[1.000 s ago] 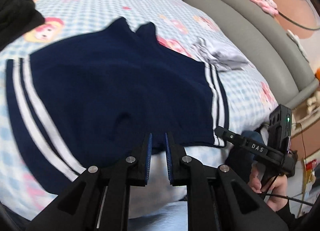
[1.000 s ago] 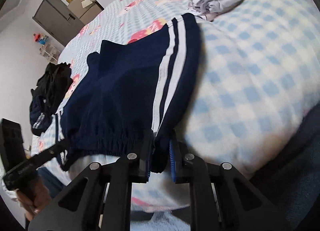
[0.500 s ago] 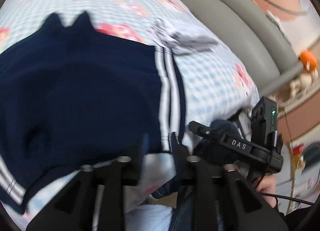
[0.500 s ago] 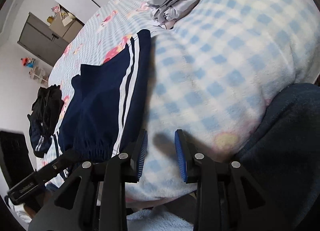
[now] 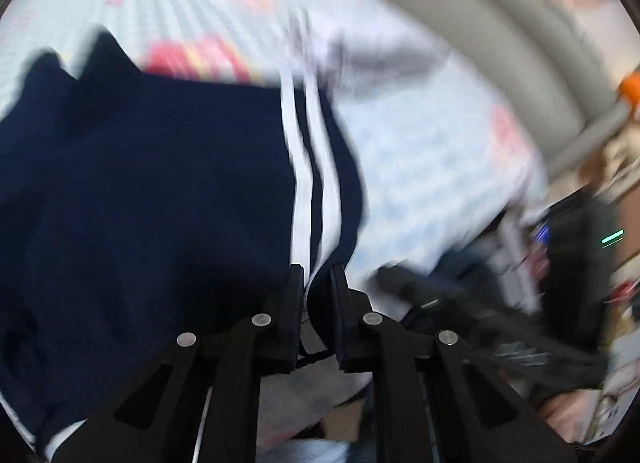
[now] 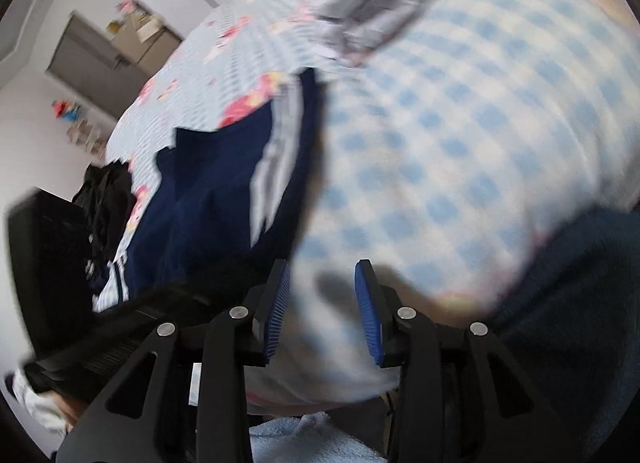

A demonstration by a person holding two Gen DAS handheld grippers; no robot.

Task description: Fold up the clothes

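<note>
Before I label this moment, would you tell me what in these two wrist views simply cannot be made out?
- Left wrist view: motion blur smears the pale grey garment on the bed; its type is unreadable.
- Left wrist view: the navy shorts run past the left edge, and the left gripper hides the waistband corner between its pads.
- Right wrist view: the dark clothes pile is small, blurred, partly behind the other gripper.
- Right wrist view: the blanket print is blurred.
</note>
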